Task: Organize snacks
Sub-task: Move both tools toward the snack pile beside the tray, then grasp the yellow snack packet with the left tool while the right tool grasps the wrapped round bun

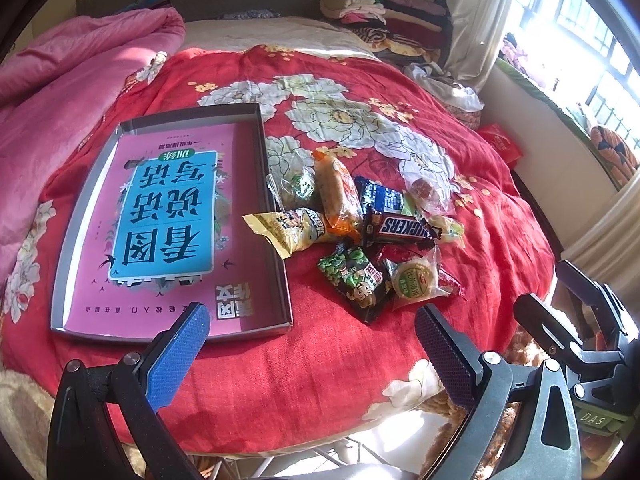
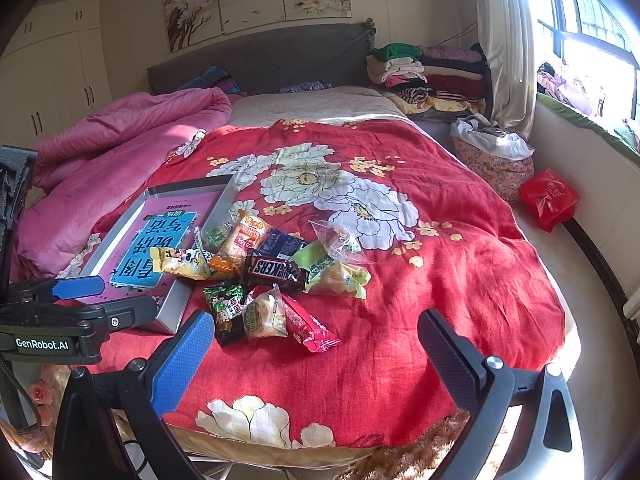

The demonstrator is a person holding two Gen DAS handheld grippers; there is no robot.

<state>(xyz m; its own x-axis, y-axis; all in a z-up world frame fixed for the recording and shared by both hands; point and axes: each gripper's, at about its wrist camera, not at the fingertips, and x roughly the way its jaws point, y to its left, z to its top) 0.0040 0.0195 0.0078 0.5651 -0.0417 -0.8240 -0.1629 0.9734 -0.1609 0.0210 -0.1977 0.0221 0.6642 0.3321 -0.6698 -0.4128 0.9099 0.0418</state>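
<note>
A pile of several wrapped snacks lies on the red flowered bedspread (image 1: 320, 380), among them a Snickers bar (image 1: 398, 228) (image 2: 276, 271), a green pea packet (image 1: 354, 280) (image 2: 226, 306), a round biscuit pack (image 1: 414, 282) (image 2: 262, 316) and a yellow packet (image 1: 286, 230) (image 2: 180, 262). Left of the pile sits a shallow grey box lid (image 1: 72, 216) (image 2: 176, 308) with a pink and blue printed bottom. My left gripper (image 1: 312, 330) hangs open near the bed's front edge, short of the snacks. My right gripper (image 2: 316, 336) is open too, just before the pile, holding nothing.
A pink quilt (image 1: 60, 80) (image 2: 120, 136) is bunched at the left. Folded clothes (image 2: 428, 76) are stacked by the headboard. A red bag (image 2: 548, 198) lies between the bed and the window wall. The right gripper's body (image 1: 580, 328) shows at the right of the left wrist view.
</note>
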